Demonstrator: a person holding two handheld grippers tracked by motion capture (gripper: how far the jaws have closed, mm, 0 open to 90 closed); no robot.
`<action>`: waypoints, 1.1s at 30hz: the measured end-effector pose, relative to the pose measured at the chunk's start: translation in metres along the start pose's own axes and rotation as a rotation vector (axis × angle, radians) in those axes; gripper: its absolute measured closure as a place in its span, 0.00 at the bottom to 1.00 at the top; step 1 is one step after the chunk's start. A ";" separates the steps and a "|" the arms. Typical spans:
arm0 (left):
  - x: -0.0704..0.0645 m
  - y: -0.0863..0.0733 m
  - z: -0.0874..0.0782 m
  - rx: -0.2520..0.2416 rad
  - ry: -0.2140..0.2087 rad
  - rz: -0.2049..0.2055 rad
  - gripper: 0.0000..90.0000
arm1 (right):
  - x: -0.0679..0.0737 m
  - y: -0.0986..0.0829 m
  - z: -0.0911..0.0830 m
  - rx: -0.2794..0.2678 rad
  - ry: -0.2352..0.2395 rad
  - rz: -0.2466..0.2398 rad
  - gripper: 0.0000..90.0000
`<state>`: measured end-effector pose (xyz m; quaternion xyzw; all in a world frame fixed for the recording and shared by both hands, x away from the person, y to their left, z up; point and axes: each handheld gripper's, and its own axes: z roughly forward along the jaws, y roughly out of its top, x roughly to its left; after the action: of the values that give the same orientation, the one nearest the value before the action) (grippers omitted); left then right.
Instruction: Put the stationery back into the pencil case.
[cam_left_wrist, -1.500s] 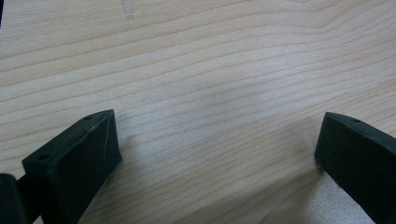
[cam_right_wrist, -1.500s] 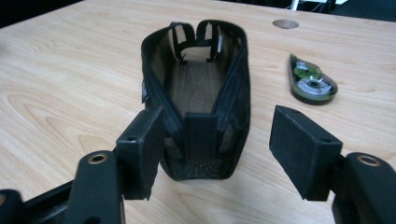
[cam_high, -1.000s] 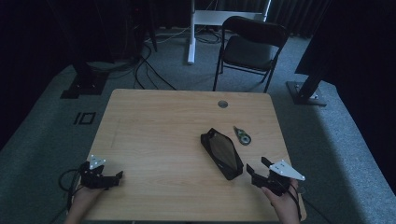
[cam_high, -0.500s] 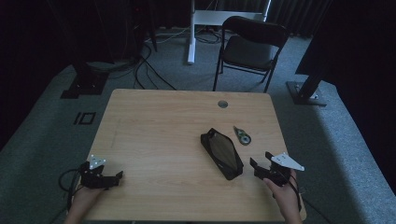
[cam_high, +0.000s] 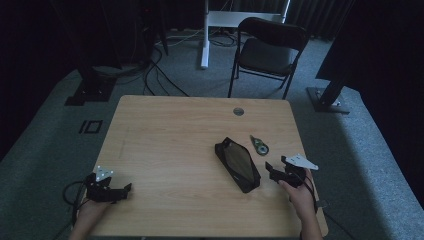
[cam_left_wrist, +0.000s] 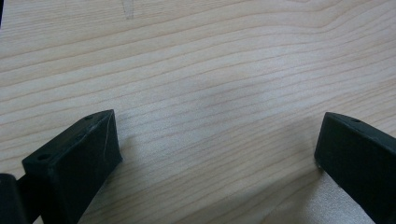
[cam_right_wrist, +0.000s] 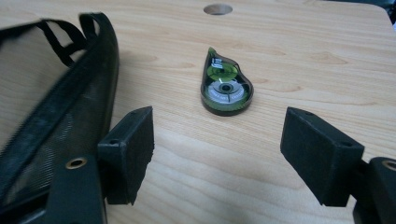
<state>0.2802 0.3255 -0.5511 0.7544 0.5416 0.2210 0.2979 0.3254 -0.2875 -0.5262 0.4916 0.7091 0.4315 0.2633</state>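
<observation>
So over at about 7 o'clock on the table (cam_high: 165, 135) we've got the left gripper (cam_high: 123, 188) parked low near the front edge, jaws spread wide with nothing but bare wood grain between them in the left gripper view (cam_left_wrist: 215, 140). Our guess is it's just waiting there out of the way, since nothing on that side needs holding yet.

Moving toward the middle, a black mesh pouch (cam_high: 238, 164) lies flat and slanted, running from roughly 11 to 5 o'clock across the right half of the table. One end looks open toward the far side, which would make it a handy place to drop something in, though we can't confirm the zipper state from here.

Just past it, at about 2 o'clock from the pouch, sits the green correction tape dispenser (cam_right_wrist: 226, 87), lying flat on its side, near the pouch but not touching it.

Then at 4 o'clock on the table our right gripper (cam_right_wrist: 217, 140) points straight at that dispenser, jaws wide and empty, the left one right up against the pouch edge. Looks to us like it's lined up for a grab: the dispenser is centred in the gap, just farther ahead.
</observation>
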 end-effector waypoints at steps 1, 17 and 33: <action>0.000 0.000 0.000 0.000 0.000 0.000 0.00 | 0.000 0.000 0.000 0.000 0.000 0.000 0.28; 0.000 0.000 0.000 -0.001 0.000 -0.002 0.00 | -0.013 0.018 0.040 0.064 0.015 0.001 0.29; 0.000 0.000 0.000 -0.002 0.000 -0.002 0.00 | -0.013 0.037 0.081 0.106 0.023 -0.005 0.23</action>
<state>0.2802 0.3253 -0.5512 0.7536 0.5421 0.2211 0.2987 0.4125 -0.2652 -0.5343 0.4979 0.7353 0.3984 0.2298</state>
